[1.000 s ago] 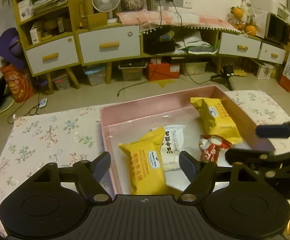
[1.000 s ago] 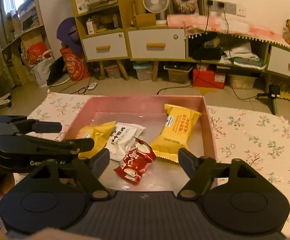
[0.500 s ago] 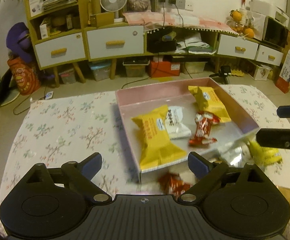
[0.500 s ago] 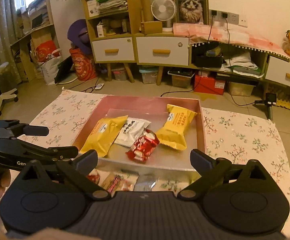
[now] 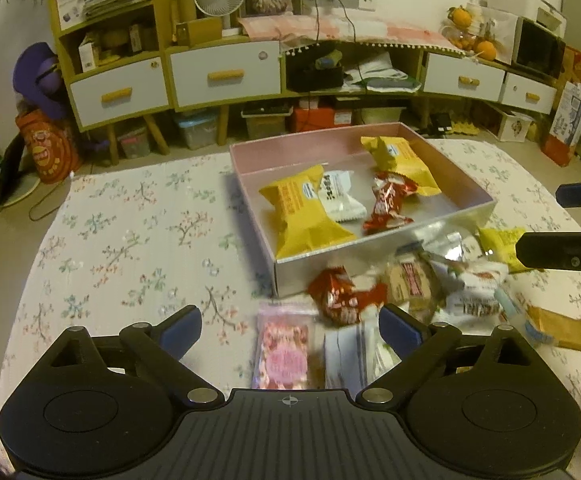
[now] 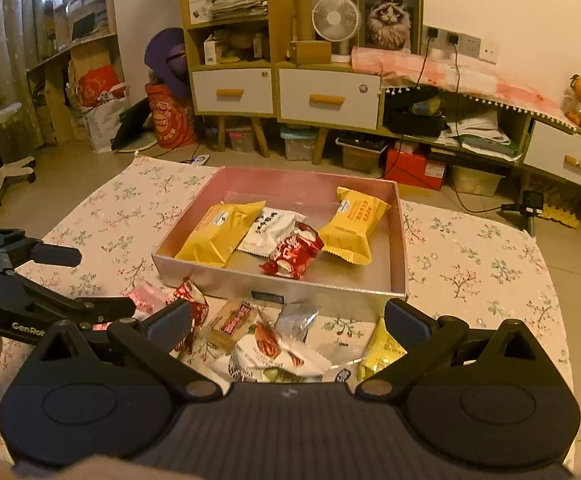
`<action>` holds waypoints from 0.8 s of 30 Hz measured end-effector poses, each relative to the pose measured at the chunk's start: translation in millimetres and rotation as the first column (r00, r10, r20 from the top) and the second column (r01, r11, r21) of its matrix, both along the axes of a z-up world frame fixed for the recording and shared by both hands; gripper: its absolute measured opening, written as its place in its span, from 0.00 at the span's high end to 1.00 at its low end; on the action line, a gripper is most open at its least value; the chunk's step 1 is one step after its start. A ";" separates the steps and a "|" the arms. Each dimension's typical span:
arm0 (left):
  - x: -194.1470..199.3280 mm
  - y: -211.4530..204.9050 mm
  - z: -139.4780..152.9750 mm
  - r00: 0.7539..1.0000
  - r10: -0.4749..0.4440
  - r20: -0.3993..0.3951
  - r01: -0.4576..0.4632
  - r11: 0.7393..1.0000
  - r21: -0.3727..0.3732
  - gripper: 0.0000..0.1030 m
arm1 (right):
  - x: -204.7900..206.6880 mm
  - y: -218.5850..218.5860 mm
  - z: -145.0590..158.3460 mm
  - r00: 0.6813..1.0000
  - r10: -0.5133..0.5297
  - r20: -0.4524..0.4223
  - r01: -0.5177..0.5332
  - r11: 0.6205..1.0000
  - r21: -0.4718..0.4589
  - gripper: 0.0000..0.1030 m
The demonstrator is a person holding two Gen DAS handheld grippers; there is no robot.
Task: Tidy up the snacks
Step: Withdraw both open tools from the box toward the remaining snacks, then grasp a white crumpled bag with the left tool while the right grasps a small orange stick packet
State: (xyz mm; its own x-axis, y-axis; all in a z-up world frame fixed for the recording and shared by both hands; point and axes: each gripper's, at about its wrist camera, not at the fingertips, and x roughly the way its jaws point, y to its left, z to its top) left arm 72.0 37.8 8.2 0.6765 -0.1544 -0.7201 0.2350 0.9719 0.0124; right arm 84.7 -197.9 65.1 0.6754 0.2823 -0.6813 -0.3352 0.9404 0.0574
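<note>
Pink-walled and silver-fronted, the snack box [image 6: 278, 280] sits on the floral-clothed counter [image 5: 130, 240] and already holds four packets: two yellow ones, a white one [image 6: 270, 230] and a red one [image 6: 292, 254]. Loose snacks lie in a heap just in front of its near wall, among them a red wrapper [image 5: 342, 294], a pink packet [image 5: 284, 354], a tan bar [image 6: 234, 322] and a small yellow packet [image 6: 382, 350].

Both grippers have just been opening. The left gripper [image 5: 290, 326] stands wide above the pink packet with nothing between its pads, and the right gripper [image 6: 286, 316] is spread just as wide over the heap, also empty. This looks like the gap between a drop into the box and the next pick. That pick calls for singling out one packet from the overlapping pile, lowering onto it and closing without dragging its neighbours.
</note>
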 end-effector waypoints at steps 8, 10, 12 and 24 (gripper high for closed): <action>-22.1 9.0 -10.7 1.000 -0.022 0.020 0.022 0.999 -0.037 0.06 | -18.7 4.8 -17.4 0.997 0.071 -0.015 -0.072 0.997 -0.016 0.01; -27.4 8.3 -11.7 0.999 -0.043 0.032 0.044 0.999 -0.028 0.06 | -26.0 9.2 -22.8 0.994 0.110 -0.020 -0.111 0.993 -0.034 0.01; -32.5 6.6 -13.4 0.996 -0.080 0.040 0.081 0.997 -0.021 0.06 | -31.9 12.5 -26.4 0.988 0.153 -0.025 -0.154 0.987 -0.043 0.01; -46.8 -6.9 -24.2 0.954 -0.286 0.087 0.287 0.958 0.002 0.08 | -50.7 19.0 -36.5 0.933 0.357 -0.054 -0.356 0.934 0.027 0.13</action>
State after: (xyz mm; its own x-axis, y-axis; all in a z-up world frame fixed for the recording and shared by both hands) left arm 25.2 30.9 -16.1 0.6618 -0.3579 -0.6588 0.5023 0.8640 0.0351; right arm 34.0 -179.0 28.6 0.4888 0.5086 -0.7088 -0.6440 0.7585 0.1002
